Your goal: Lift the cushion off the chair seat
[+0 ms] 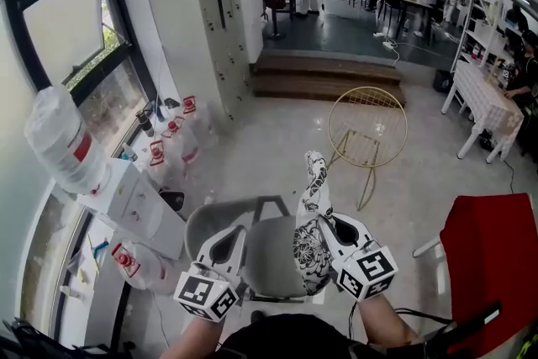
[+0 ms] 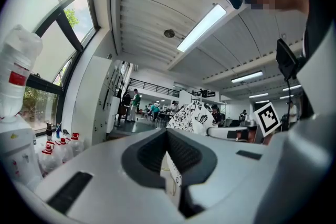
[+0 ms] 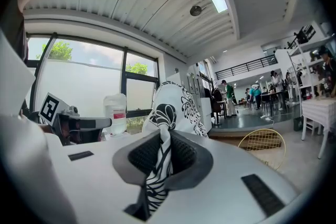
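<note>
Pinching the floppy, floral-printed cushion [image 1: 313,219], ribbed right fingers [image 3: 182,157] crease its fabric.

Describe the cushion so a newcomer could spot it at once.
Find the grey chair at the head view's bottom centre. Just above its seat, the right hand-held gripper clamps the cushion, held on edge. Only it carries a black-and-white floral print.
</note>
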Demonstrator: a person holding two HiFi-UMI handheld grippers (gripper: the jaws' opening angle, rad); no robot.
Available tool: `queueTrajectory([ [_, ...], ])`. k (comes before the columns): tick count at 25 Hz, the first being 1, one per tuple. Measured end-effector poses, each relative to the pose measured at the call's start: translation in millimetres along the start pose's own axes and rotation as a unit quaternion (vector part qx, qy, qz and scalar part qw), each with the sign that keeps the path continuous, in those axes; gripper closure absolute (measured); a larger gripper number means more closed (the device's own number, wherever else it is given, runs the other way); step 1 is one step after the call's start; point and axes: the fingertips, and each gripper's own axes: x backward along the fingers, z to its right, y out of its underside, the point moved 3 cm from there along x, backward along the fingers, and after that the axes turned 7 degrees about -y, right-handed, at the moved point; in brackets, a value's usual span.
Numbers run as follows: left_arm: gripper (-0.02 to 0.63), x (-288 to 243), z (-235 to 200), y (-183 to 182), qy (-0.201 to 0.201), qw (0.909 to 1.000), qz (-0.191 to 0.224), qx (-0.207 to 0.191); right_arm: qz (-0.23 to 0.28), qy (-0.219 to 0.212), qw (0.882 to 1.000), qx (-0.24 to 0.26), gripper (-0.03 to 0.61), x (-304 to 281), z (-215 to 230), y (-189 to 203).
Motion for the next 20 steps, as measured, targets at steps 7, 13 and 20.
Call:
queueTrajectory([
  [7,0.607,3.4,0.9,-0.9,0.001,1.0000,0.000,-0.006,0.001,0.000,1.000,0.003,0.543,-0.9,0.0,-2.0],
  [13,0.607,7.0,1.8,-1.8,-0.001,1.0000,0.003,-0.008,0.000,-0.001,1.000,0.002,0.543,0.9,-0.6,-0.2],
  [20,0.607,10.4,2.3,0.8,-0.005,1.0000,-0.003,-0.003,-0.001,0.000,1.000,0.000,0.543,0.7,-1.4,0.9],
])
